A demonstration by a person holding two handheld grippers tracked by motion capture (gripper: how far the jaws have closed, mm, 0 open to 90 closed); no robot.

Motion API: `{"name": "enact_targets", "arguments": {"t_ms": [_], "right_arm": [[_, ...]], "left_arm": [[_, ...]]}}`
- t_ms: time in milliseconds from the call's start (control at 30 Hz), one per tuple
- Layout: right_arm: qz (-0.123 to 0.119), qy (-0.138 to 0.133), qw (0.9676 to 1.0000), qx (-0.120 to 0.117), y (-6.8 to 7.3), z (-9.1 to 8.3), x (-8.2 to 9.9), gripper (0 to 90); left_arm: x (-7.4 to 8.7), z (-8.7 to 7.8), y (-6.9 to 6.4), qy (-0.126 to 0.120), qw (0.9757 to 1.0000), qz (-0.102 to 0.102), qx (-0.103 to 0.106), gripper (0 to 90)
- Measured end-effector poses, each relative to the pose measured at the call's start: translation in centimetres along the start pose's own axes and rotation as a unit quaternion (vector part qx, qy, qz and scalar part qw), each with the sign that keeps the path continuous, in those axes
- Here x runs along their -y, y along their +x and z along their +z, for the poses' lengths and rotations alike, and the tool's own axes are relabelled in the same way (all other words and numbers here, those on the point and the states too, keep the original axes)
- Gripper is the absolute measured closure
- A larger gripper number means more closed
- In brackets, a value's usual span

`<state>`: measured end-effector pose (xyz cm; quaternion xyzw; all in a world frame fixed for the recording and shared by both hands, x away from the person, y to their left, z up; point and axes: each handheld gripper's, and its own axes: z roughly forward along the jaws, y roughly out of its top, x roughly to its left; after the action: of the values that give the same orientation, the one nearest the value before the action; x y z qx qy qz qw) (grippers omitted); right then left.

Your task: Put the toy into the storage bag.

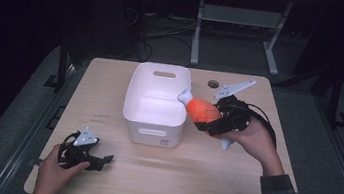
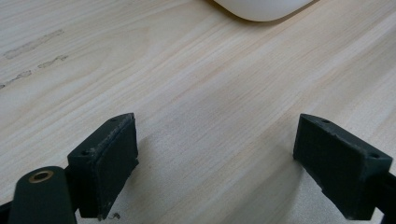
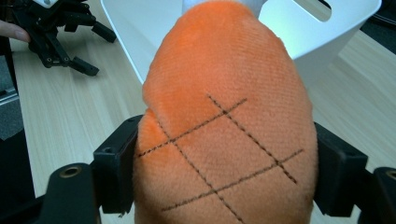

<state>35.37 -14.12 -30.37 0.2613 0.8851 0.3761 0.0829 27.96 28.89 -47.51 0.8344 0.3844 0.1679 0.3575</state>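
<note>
Orange plush with dark stitched crosshatch lines and a white knob at each end, the toy drumstick (image 3: pixel 224 126) sits squeezed between the jaws of the right gripper (image 1: pixel 217 123), whose pads press on both its flanks. In the high view the toy is held off the table (image 1: pixel 229 185), one white end tilted over the right rim of the white bin (image 1: pixel 156 102). Well apart, near the table's front left corner, the left gripper (image 2: pixel 215 163) rests with jaws spread wide, bare wood between them.
</note>
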Motion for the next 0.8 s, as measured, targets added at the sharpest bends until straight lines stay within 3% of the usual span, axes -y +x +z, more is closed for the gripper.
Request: {"name": "enact_targets", "arguments": {"t_ms": [800], "right_arm": [[-0.022,0.01,0.9997,-0.005,0.6,3.4,-4.9,23.1]], "left_arm": [[0.0,0.0,0.0,0.0,1.0,0.0,0.001,12.9]]}}
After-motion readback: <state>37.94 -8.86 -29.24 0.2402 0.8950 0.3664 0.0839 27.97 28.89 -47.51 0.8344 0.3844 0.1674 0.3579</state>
